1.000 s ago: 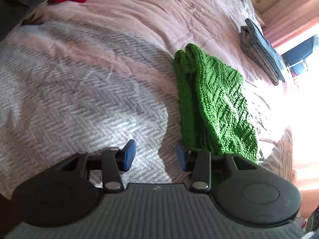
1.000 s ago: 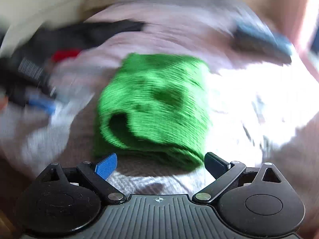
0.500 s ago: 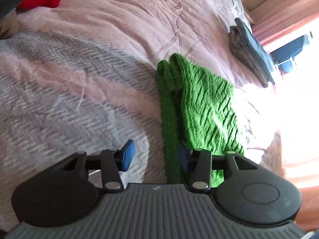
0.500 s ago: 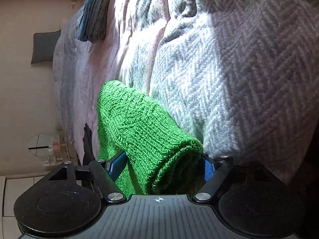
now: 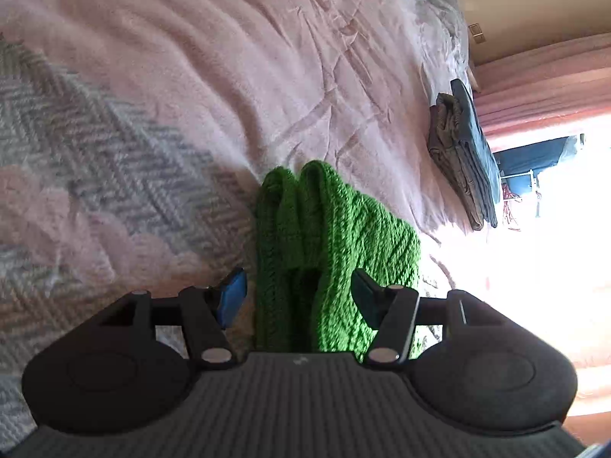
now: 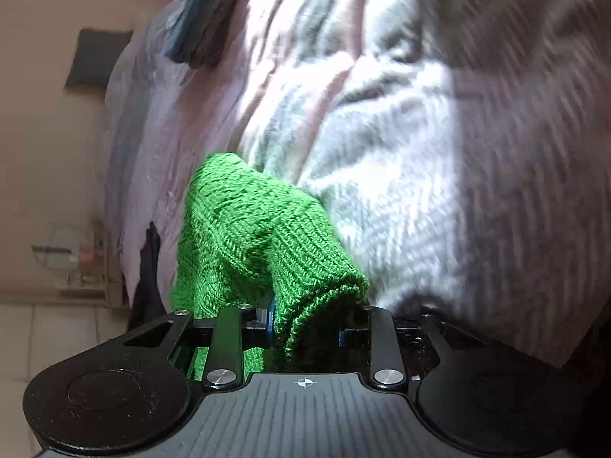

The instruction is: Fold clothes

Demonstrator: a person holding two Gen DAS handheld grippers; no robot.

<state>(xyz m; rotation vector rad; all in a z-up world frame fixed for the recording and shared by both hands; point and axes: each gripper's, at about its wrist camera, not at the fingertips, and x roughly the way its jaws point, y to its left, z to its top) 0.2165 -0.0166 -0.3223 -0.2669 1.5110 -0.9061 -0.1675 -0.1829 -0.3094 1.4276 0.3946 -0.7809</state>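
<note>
Jaws on your right gripper have just been closing and now pinch a folded, ribbed end of the green knit sweater; both pads press into the wool. Your left gripper has just been opening: jaws about half spread, straddling the other end of the sweater. The blue left pad stands clear of the knit; whether the dark right pad touches it you can't tell.

Sweater lies folded in a long strip on the bed, at the border between the pink quilt and the grey herringbone blanket.

No bins or baskets in view. A stack of folded grey and blue clothes sits near the bed's far edge, well apart from the sweater.
</note>
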